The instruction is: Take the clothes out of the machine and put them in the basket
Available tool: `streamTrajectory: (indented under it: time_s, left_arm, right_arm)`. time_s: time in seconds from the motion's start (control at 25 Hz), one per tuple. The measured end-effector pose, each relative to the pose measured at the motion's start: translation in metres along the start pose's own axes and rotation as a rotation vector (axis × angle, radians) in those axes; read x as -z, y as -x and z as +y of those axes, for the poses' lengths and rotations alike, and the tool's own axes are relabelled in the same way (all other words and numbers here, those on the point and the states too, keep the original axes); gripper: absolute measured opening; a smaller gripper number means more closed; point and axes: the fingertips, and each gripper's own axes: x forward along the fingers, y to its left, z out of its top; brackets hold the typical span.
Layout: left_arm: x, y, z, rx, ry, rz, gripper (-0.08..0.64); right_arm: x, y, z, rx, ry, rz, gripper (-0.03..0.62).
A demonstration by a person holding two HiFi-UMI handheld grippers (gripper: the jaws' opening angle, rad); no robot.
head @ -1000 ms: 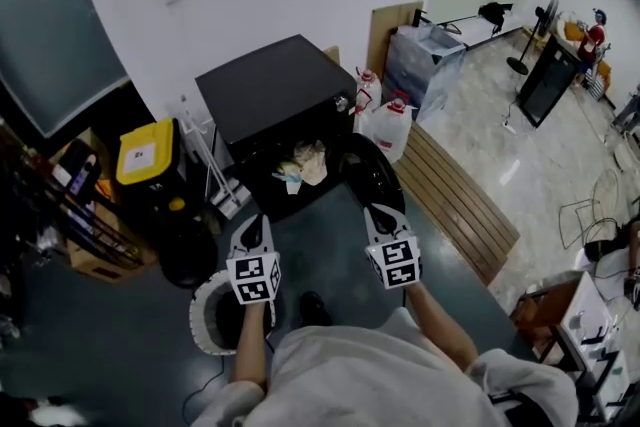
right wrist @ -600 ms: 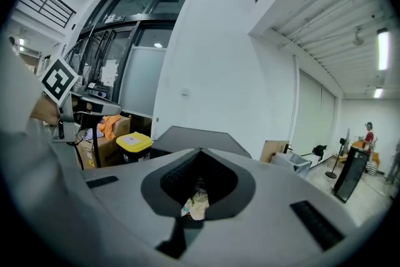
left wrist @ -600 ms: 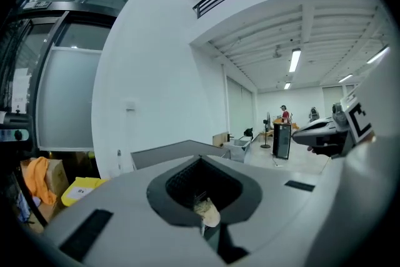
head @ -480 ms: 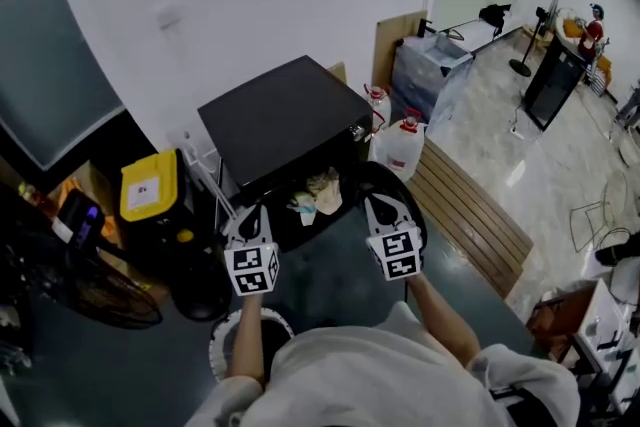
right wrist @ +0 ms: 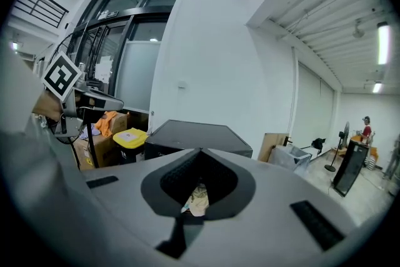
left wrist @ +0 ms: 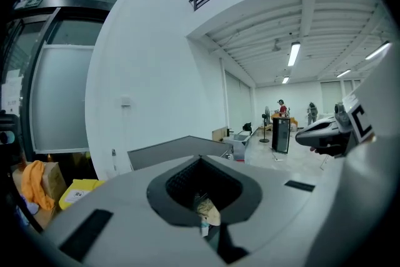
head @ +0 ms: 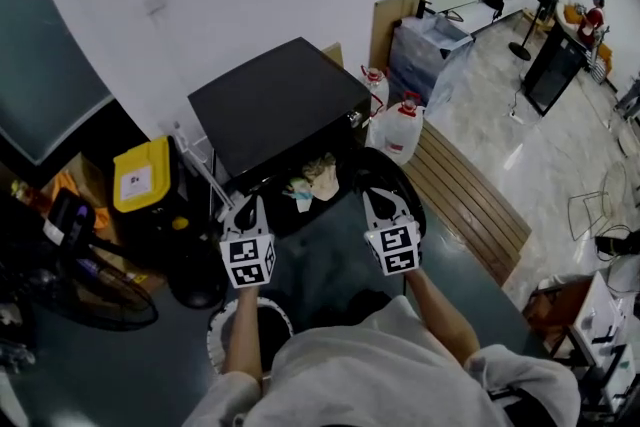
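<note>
The black machine (head: pixel 278 103) stands against the white wall, its round door (head: pixel 392 183) swung open to the right. Pale clothes (head: pixel 312 179) lie bunched in its opening and also show through the jaw gap as clothes (left wrist: pixel 207 214) and clothes (right wrist: pixel 199 200). My left gripper (head: pixel 246 208) hovers just left of the opening, shut and empty. My right gripper (head: pixel 378 205) hovers over the door, shut and empty. The white basket (head: pixel 222 333) sits on the floor under my left forearm. In the gripper views, the left gripper (left wrist: pixel 200 159) and right gripper (right wrist: pixel 201 150) both point at the machine.
A yellow-lidded bin (head: pixel 140 177) stands left of the machine, with a fan (head: pixel 100 290) and boxes further left. Water jugs (head: pixel 400 131) and a plastic crate (head: pixel 428 50) stand to its right. A wooden slatted bench (head: pixel 468 205) runs along the right.
Both grippers have moved forward together to the machine's opening. The basket has slipped from beside the left gripper to under my left forearm.
</note>
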Motion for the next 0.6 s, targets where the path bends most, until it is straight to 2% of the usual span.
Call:
streamTrajectory:
  time_s: [0.6]
  left_arm:
    - [0.01, -0.047, -0.027, -0.075, 0.018, 0.075, 0.017]
  right_arm:
    - [0.009, -0.051, -0.045, -0.115, 0.013, 0.031, 0.021]
